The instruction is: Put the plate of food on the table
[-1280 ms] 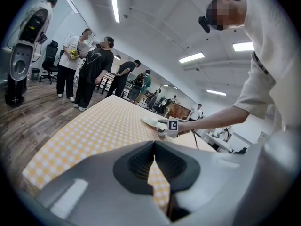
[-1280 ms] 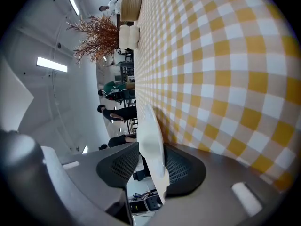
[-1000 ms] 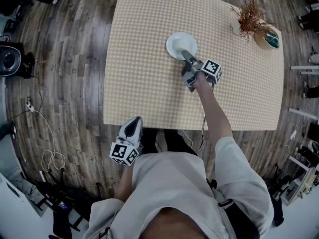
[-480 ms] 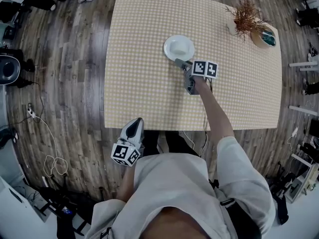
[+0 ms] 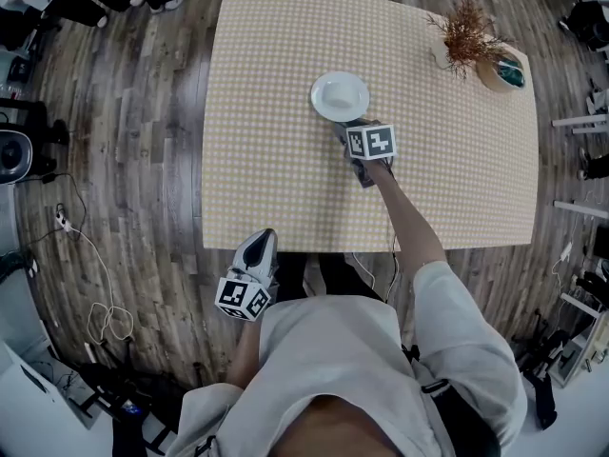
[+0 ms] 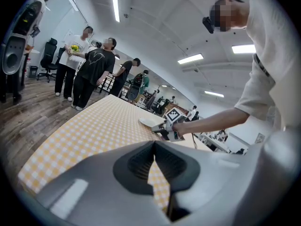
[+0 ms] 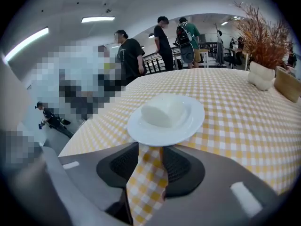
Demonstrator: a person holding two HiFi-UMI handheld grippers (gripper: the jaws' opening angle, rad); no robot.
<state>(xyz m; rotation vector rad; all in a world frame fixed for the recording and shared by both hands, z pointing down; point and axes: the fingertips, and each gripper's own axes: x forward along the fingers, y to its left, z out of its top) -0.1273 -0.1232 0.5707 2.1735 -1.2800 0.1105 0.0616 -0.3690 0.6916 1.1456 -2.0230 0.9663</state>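
A white plate (image 5: 340,96) with a pale lump of food (image 7: 164,111) rests on the yellow checked table (image 5: 276,160). My right gripper (image 5: 348,128) sits just on the near side of it, apart from the rim. In the right gripper view the plate (image 7: 165,119) lies right beyond the right gripper (image 7: 149,149), which is open. Its jaws have just been closing a little, with only tablecloth between them. My left gripper (image 5: 257,247) hangs off the table's near edge, shut and empty. From the left gripper (image 6: 154,145) the plate (image 6: 149,121) shows far off.
A dried plant in a white vase (image 5: 469,31) and a small bowl (image 5: 506,72) stand at the table's far right corner. Several people (image 7: 129,55) stand beyond the table. Cables (image 5: 95,293) lie on the wooden floor to the left.
My right gripper has drawn back from the plate's rim towards me and rolled, so its marker cube now faces up. The plate stays on the table. The left gripper has not moved.
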